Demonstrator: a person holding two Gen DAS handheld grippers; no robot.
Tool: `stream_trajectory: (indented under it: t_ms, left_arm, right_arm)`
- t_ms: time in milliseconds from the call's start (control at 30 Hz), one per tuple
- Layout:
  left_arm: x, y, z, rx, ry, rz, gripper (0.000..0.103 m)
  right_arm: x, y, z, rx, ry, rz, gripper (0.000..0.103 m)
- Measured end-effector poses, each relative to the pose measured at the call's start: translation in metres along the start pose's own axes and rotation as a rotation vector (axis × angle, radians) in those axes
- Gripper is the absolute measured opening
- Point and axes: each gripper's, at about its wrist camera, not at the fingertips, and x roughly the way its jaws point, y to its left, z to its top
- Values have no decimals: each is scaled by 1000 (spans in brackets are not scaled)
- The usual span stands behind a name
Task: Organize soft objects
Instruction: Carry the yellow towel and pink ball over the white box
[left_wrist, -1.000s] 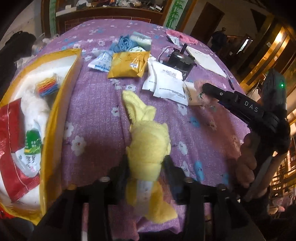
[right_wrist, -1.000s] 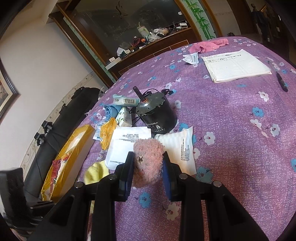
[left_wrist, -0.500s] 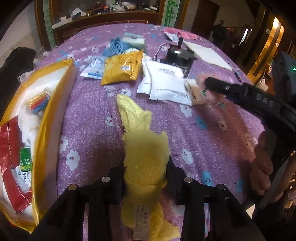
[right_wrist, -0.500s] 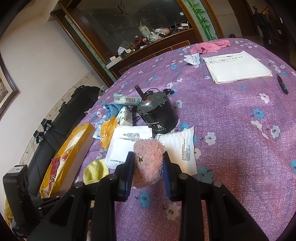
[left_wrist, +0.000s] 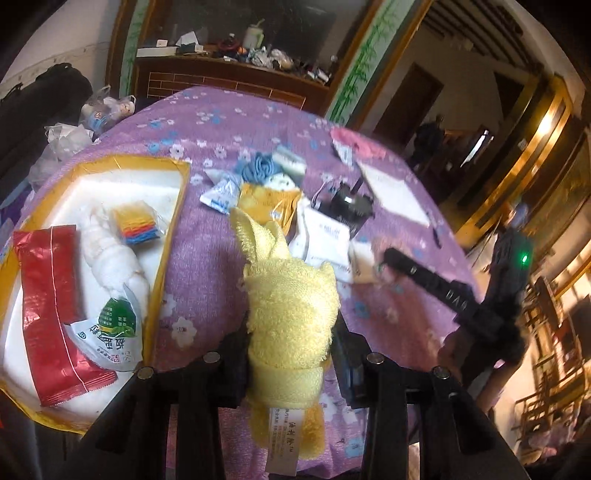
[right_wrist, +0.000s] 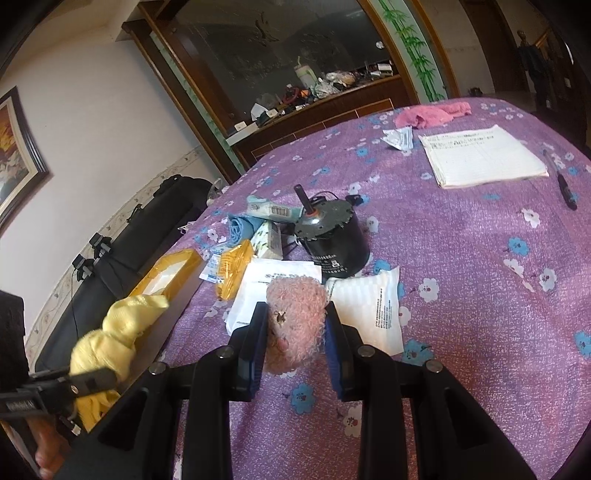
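Left gripper (left_wrist: 291, 354): jaws clenched on yellow towel (left_wrist: 291, 310), having just been closing, towel between them. Towel's long axis along the line of the jaws; one tip poking forward and up, label end hanging below toward the camera. Lifted clear of the worktop (left_wrist: 207, 258), as far as the blurred frame allows.

Yellow tray (left_wrist: 177, 206) just beside the towel, on the left of the left-wrist view, white-lined, already holding a white cloth roll (left_wrist: 110, 258), a red packet (left_wrist: 48, 314) and a green-and-white sachet (left_wrist: 110, 328). Judged drop point: sideways to the left from the jaws, over the near wall of the tray.

Right gripper (right_wrist: 295, 332): jaws clamped on pink fluffy ball (right_wrist: 295, 314), low over the worktop, beside white packets (right_wrist: 373, 310) and a black motor (right_wrist: 332, 240). Tray well apart from it, past the left gripper.

Left hand the nearer to the tray; likely first to deliver.
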Motion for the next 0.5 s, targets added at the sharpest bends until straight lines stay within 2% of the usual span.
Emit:
stream_trajectory:
  t_ms: [200,500]
  left_arm:
    - [-13,12,6,-29,-43,-14,39]
    - [-33,43,25,-77,-116,44,39]
  right_arm:
    - [-2,23,-6,35,22,112,27]
    - [31,112,11,-89,105,265,28]
